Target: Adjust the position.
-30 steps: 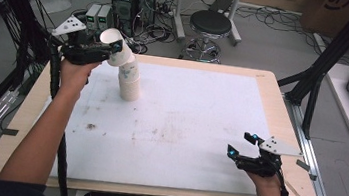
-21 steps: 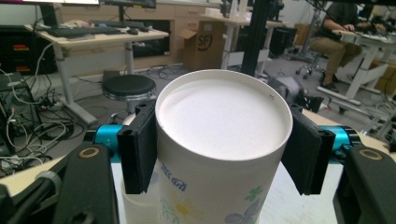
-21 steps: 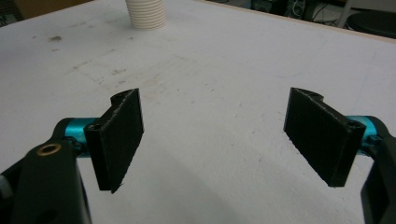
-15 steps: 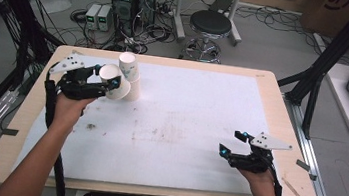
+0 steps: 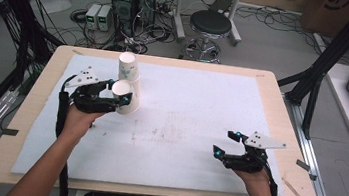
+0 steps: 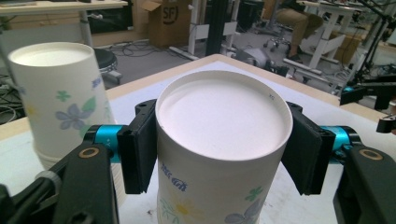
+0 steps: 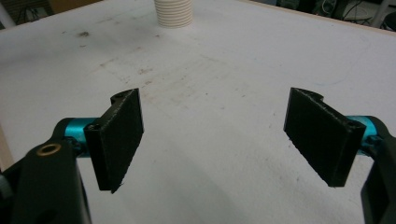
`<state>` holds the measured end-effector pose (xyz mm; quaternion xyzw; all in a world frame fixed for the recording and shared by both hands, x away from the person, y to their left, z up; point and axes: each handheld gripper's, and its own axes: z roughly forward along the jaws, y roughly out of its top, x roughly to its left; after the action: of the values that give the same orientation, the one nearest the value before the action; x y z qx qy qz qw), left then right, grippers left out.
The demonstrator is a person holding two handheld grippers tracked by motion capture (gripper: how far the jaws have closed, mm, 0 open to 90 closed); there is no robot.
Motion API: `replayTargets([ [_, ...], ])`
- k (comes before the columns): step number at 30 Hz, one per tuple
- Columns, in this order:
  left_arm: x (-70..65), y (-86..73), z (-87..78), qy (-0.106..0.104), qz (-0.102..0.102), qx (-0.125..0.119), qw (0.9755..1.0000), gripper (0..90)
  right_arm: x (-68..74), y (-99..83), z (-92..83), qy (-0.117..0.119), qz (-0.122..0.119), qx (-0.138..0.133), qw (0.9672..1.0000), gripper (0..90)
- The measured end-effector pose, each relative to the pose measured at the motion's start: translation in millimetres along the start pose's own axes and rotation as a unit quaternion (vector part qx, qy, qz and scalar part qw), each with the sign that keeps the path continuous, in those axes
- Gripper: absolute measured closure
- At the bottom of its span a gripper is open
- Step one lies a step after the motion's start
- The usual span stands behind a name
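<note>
- Left gripper (image 5: 120, 102) clamps an upturned paper cup (image 6: 223, 140) between its pads.
- Cup stack (image 5: 128, 72) stands just beyond; a drift could topple it.
- Right gripper (image 7: 215, 135) gapes empty.

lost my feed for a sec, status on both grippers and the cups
Left gripper shut on an upside-down paper cup. Right gripper open, nothing between its jaws, low over the white mat. Cup stack stands just beyond the held cup. Nothing in the way.
</note>
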<state>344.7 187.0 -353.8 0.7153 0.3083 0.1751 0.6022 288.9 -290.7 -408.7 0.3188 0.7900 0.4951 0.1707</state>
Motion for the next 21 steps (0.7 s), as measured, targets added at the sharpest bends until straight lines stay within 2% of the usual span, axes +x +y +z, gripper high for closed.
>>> replayTargets([
  [3,-3.6,-2.9,4.5,-0.014,-0.001,0.004,0.9999,35.2,2.9,1.7,4.1,0.010,0.001,0.002,0.9999,20.2],
  [5,-7.3,-5.1,7.8,-0.026,0.003,0.008,0.9996,35.2,6.5,4.8,8.8,0.022,-0.006,0.005,0.9997,20.2],
  [11,-22.7,-11.3,18.4,-0.063,0.011,0.020,0.9977,35.1,13.0,11.5,18.6,0.049,-0.014,0.005,0.9987,20.2],
  [13,-31.0,-13.5,23.8,-0.077,0.016,0.024,0.9966,35.1,18.4,17.9,25.9,0.067,-0.023,0.007,0.9974,20.2],
  [14,-31.0,-13.5,23.8,-0.077,0.016,0.024,0.9966,35.1,19.9,20.2,28.6,0.072,-0.026,0.005,0.9971,20.2],
  [15,-35.9,-15.0,28.0,-0.086,0.020,0.031,0.9956,35.1,21.5,22.6,31.0,0.078,-0.028,0.007,0.9965,20.2],
  [18,-40.3,-16.1,31.9,-0.096,0.023,0.034,0.9945,35.1,24.5,27.3,35.8,0.087,-0.036,0.005,0.9955,20.2],
  [21,-45.2,-16.7,36.3,-0.107,0.027,0.038,0.9931,35.2,30.2,34.7,45.2,0.107,-0.046,0.007,0.9932,20.2],
])
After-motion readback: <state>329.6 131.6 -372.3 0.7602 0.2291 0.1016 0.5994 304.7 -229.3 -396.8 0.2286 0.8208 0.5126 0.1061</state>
